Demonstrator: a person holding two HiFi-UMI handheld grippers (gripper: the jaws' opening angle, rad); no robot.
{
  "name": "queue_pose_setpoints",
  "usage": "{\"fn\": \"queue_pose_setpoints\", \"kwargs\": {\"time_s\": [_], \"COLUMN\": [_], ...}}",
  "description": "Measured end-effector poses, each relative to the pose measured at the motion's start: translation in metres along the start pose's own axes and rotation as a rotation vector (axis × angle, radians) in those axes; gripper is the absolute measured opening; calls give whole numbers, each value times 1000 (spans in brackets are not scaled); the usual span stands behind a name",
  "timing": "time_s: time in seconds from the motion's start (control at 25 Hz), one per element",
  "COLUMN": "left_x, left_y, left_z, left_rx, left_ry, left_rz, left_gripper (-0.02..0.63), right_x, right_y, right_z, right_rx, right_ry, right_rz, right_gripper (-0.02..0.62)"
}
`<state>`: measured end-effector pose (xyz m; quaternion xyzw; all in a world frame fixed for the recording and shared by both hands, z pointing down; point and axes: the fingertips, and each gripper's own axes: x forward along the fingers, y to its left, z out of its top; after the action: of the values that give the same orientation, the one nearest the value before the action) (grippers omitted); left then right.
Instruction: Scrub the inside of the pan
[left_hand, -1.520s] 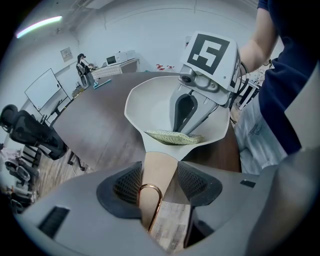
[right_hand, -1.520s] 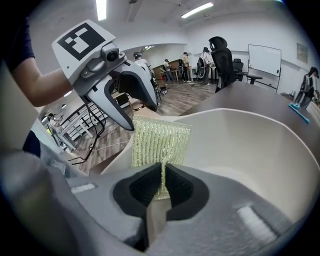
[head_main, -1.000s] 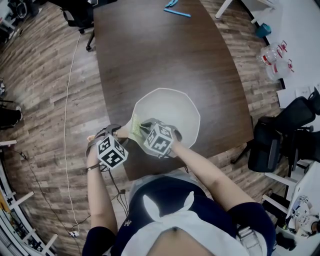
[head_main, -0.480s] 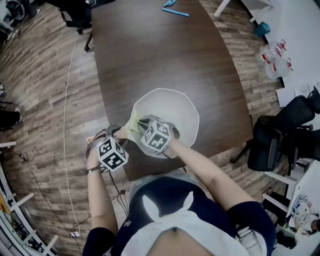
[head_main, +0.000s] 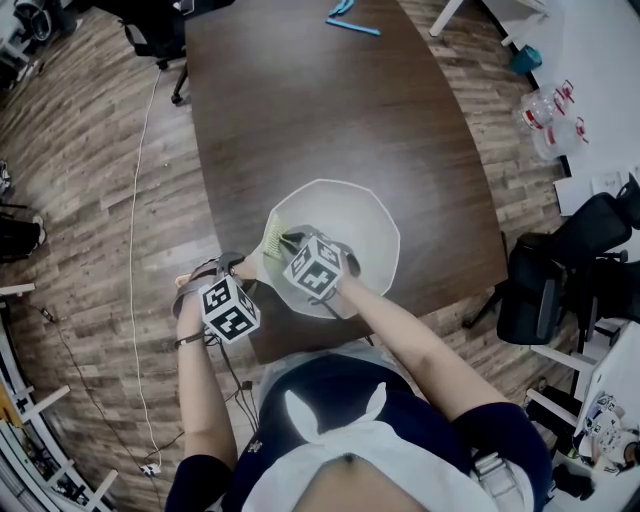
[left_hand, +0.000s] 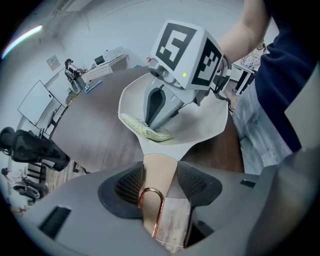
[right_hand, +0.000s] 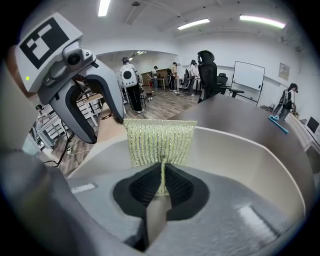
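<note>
Cloth (right_hand: 160, 142) looks soft and limp, so my right gripper (right_hand: 162, 175) pinches its near edge tight, holding it flat against the pan (right_hand: 240, 155) wall just ahead. My left gripper (left_hand: 161, 176) clamps the stiff handle (left_hand: 156, 164), steadying the likely slippery pan.

Dark wooden table (head_main: 320, 110), wood-plank floor (head_main: 90, 180), black office chair (head_main: 535, 290), ceiling strip lights (right_hand: 259, 20)

Head view: from above the person, facing steeply down; table (head_main: 300, 110) and pan (head_main: 375, 220) at middle distance.
Left gripper view: rides behind left gripper (left_hand: 160, 176), faces along pan handle (left_hand: 160, 161) into the pan; very near.
Right gripper view: behind right gripper (right_hand: 161, 186), low over the pan, facing out across the room; very near.
Shared: pan interior and scrub pad (right_hand: 159, 142) in all three; each gripper view catches the other gripper.
</note>
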<state>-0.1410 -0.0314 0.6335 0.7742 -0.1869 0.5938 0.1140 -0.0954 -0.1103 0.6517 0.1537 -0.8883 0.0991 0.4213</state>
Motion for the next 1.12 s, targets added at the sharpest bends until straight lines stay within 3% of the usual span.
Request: {"fn": "queue_pose_setpoints", "kwargs": {"time_s": [0.44,1.12], "left_x": [-2,2], "left_y": [1,-2], "left_z": [-1,0], "left_rx": [57,125], "left_ry": [21,53], "left_rz": [6,22], "left_gripper": [206,206], "right_x": [2,-1], "right_y": [-21,-59], "right_z": [1,-4], "right_rx": [-19,90], "right_ry": [18,50], "right_rz": [-73,-180], "right_gripper": [25,25]}}
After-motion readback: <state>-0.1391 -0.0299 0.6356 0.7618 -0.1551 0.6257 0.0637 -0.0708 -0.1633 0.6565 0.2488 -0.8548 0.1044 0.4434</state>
